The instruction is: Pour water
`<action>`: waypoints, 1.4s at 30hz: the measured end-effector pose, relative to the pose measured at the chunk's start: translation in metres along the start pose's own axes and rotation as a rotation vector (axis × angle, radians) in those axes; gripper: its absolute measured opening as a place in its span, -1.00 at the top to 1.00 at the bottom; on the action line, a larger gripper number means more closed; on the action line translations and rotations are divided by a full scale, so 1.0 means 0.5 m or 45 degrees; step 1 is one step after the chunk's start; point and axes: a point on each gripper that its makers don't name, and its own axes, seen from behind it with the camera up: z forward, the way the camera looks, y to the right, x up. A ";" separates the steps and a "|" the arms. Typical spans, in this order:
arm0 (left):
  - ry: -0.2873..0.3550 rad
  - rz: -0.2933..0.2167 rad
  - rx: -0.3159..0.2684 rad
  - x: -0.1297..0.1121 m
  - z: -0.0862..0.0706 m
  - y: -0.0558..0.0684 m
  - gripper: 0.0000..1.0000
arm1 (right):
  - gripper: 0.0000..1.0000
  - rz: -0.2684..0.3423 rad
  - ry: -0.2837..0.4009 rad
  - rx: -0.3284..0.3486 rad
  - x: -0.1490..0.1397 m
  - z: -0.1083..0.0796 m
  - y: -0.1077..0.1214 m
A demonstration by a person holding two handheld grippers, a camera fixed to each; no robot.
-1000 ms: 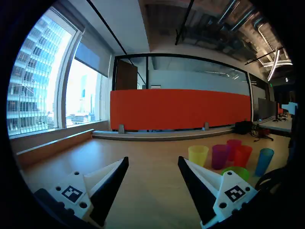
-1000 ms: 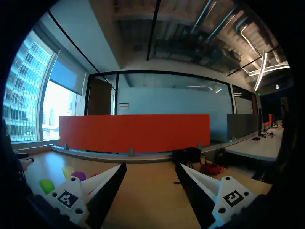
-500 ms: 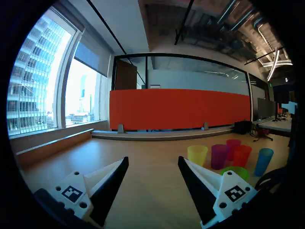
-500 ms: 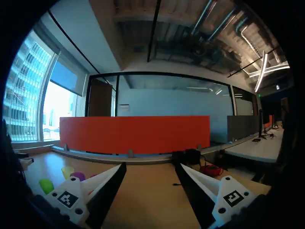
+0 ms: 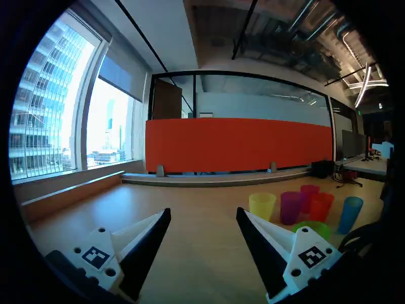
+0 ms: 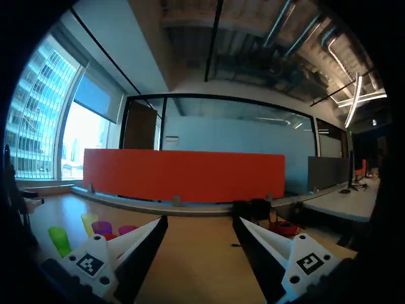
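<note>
Several coloured plastic cups stand in a cluster on the wooden table. In the left gripper view they are to the right: a yellow cup (image 5: 262, 205), a purple cup (image 5: 290, 206), an orange cup (image 5: 322, 206), a blue cup (image 5: 351, 214) and a green cup (image 5: 313, 229) just behind my right finger. My left gripper (image 5: 202, 218) is open and holds nothing, low over the table. In the right gripper view the cups sit at the lower left: a green cup (image 6: 59, 240), a yellow cup (image 6: 89, 222) and a purple cup (image 6: 102, 227). My right gripper (image 6: 200, 223) is open and holds nothing.
An orange partition (image 5: 238, 144) runs along the table's far edge. Tall windows (image 5: 55, 121) line the left side. More desks with monitors (image 5: 367, 162) stand at the right. A black bag (image 6: 253, 209) sits beyond the table.
The right gripper has tilted and shifted slightly, so the cups now sit a little more into its view. The left gripper has stayed still.
</note>
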 end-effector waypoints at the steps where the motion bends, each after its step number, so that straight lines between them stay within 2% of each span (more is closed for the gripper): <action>1: 0.000 0.000 0.000 0.000 0.000 0.000 -0.92 | -0.98 0.009 -0.003 0.002 -0.005 0.006 0.000; 9: 0.000 0.000 0.000 0.001 0.001 0.000 -0.92 | -0.98 0.015 -0.016 0.030 -0.053 0.042 -0.021; 15: 0.000 0.000 0.000 0.001 0.002 0.000 -0.92 | -0.98 0.003 -0.048 0.035 -0.102 0.048 -0.034; 23: 0.000 0.000 0.000 -0.001 0.000 -0.001 -0.93 | -0.98 0.037 -0.084 0.024 -0.145 0.047 -0.028; 30: 0.000 0.000 0.000 -0.001 0.001 -0.001 -0.92 | -0.98 0.058 -0.106 0.012 -0.163 0.049 -0.019; 42: 0.000 0.000 0.000 0.000 0.002 -0.002 -0.92 | -0.99 0.025 -0.114 0.021 -0.166 0.052 -0.019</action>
